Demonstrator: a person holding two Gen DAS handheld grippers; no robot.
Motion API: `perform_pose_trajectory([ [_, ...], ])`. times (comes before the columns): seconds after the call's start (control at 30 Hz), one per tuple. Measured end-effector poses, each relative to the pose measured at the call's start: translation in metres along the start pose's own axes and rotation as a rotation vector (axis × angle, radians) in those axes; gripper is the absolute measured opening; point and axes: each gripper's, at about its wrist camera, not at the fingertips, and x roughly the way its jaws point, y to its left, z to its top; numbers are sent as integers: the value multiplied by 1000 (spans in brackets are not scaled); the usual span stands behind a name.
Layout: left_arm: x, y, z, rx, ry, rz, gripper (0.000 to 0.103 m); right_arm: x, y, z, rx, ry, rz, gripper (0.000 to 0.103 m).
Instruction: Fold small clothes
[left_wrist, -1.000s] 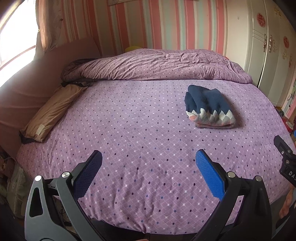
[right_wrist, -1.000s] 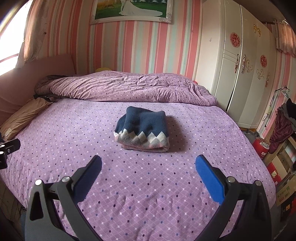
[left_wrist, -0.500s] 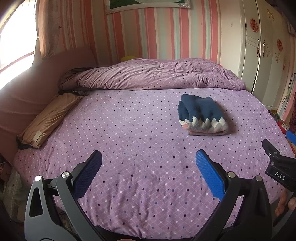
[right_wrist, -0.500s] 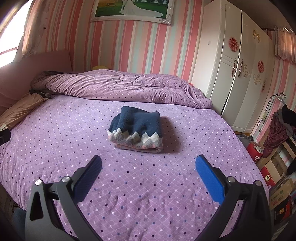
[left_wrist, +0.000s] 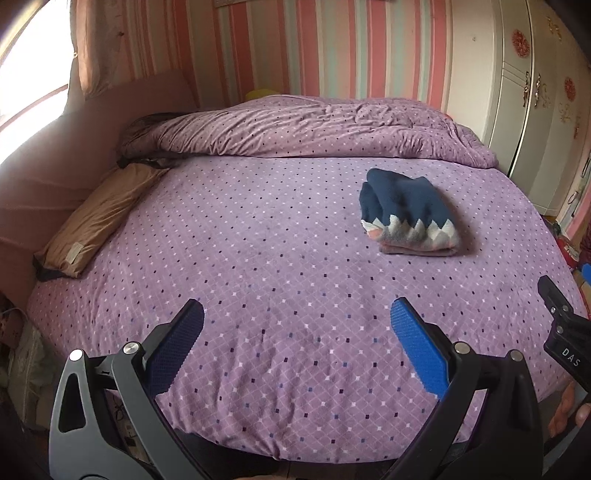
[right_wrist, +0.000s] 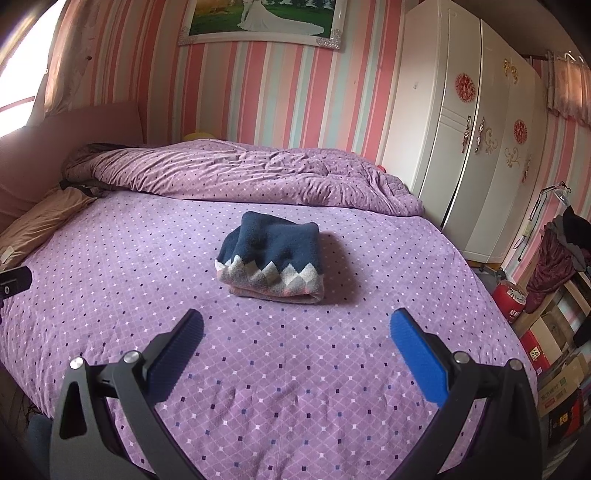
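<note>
A folded navy garment (left_wrist: 404, 210) (right_wrist: 275, 254) with a grey, white and pink zigzag band lies on the purple dotted bed (left_wrist: 258, 258) (right_wrist: 332, 369). In the left wrist view it sits far off to the upper right of my left gripper (left_wrist: 295, 317), which hangs open and empty over the bed's near edge. My right gripper (right_wrist: 295, 325) is also open and empty, and the garment lies just beyond and between its blue pads (right_wrist: 413, 350). The right gripper's black body (left_wrist: 565, 332) shows at the right edge of the left wrist view.
A rumpled purple quilt (left_wrist: 314, 129) (right_wrist: 258, 173) is bunched along the far side of the bed. A tan pillow (left_wrist: 99, 218) lies at the left by the pink headboard (left_wrist: 55, 147). White wardrobes (right_wrist: 480, 147) and boxes (right_wrist: 554, 350) stand to the right.
Both grippers stayed open and empty. The views shifted slightly: the left wrist view tilted up then back down, and the right gripper drifted, leaving the garment a little left of centre.
</note>
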Motion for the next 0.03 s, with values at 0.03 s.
perform_pose_trajectory([
  [0.03,0,0,0,-3,2,-1,100,0,0,0,0,1,1,101],
])
